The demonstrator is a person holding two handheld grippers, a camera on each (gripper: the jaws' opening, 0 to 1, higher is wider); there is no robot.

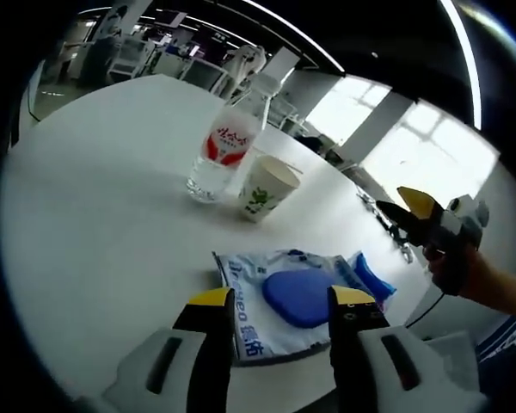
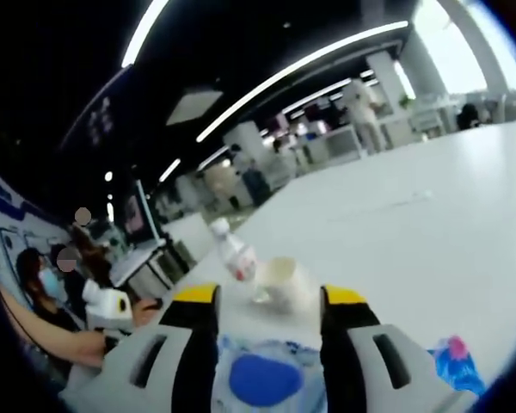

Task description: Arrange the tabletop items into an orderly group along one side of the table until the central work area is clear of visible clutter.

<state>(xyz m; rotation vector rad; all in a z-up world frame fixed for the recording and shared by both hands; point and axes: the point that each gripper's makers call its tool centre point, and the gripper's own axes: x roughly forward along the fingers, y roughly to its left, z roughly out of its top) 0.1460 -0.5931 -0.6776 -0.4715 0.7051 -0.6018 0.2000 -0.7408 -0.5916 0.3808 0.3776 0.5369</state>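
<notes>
In the left gripper view, the left tool (image 1: 279, 314) hangs open over the near edge of the white worktop (image 1: 95, 215), its yellow-tipped jaws apart with nothing between them. Just beyond the jaws lies a flat white wipes packet (image 1: 275, 297) with blue print, its long axis running away from the near edge toward the middle; a blue oval patch (image 1: 297, 297) sits on top. A crumpled blue wrapper (image 1: 370, 280) touches its right side. Farther in, a clear water bottle (image 1: 224, 151) with a red label stands upright, neck pointing up, and a paper cup (image 1: 265, 189) stands just beside it on the right, mouth up. At the right, the right tool (image 1: 417, 211) is held off the worktop's edge, jaws apart.

In the right gripper view, the right tool (image 2: 267, 301) stands open above the packet (image 2: 258, 374), bottle (image 2: 238, 258) and cup (image 2: 285, 284) beyond.
</notes>
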